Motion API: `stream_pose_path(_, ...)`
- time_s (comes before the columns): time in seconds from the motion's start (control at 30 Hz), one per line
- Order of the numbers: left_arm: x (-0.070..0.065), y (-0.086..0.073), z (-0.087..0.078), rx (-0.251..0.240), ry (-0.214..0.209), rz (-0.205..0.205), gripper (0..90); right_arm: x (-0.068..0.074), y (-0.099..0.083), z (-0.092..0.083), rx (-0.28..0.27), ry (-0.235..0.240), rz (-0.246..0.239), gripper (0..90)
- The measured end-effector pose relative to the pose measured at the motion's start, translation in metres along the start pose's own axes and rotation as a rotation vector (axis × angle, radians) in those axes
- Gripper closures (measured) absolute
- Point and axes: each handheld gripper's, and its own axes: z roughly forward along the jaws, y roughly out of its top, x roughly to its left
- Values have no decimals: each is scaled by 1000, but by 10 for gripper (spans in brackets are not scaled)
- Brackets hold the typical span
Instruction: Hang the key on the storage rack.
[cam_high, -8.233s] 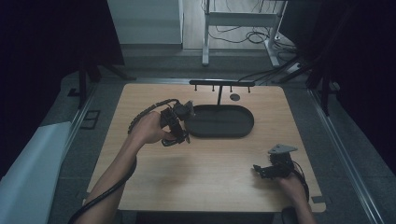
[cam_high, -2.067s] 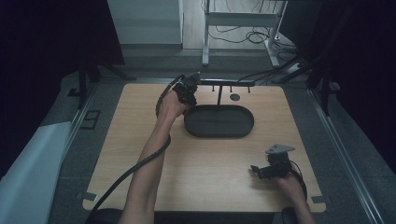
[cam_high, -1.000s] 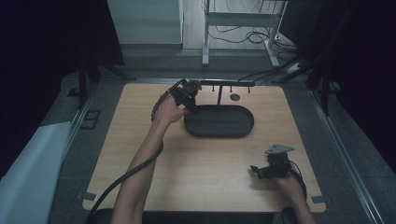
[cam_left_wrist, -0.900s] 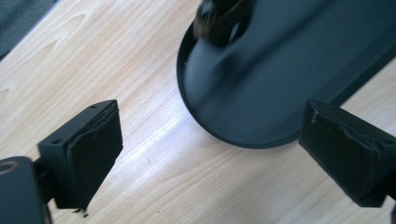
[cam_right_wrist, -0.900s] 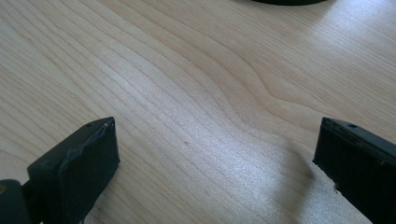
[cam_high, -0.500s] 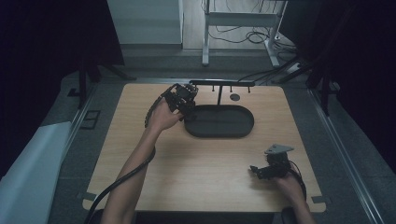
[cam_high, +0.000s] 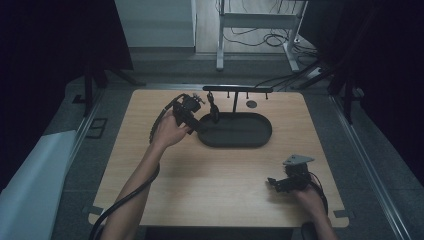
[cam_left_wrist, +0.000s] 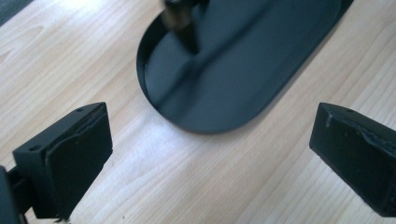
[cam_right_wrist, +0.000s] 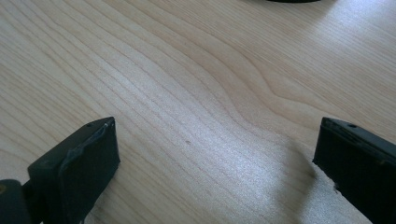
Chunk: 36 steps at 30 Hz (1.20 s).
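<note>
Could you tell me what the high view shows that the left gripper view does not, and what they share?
High view alone: the rack's crossbar with an item hanging from it, and the right claw low at the table's near right. Left gripper view alone: the left claw seen close up, wide open with nothing between its jaws. Both: the black oval tray on the wooden table.

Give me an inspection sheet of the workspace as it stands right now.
Surface: wooden table, bare wood in front.
Job's things: black oval tray under a T-shaped black stand; small dark item hanging at its left end.
Clutter: small round disc behind the tray.
Grippers: left gripper open, nothing between its jaws, beside the tray; right gripper open over bare wood.
Cables: one trails from each gripper; more on the floor beyond.
Surroundings: dark, white frame behind.
</note>
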Motion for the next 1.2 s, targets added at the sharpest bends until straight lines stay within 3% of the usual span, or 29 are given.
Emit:
stream_pose_path(0.17, -1, -11, -2, 3, 5, 12, 0, 0, 0, 0, 0, 0, -4, 1)
stream_pose_path(0.9, -8, -60, -15, -47, 12, -31, 0, -2, 0, -2, -6, -13, 5, 1)
stream_pose_path(1.2, -13, -80, -14, -43, 46, -28, 0, -1, 0, -2, -7, -17, 5, 1)
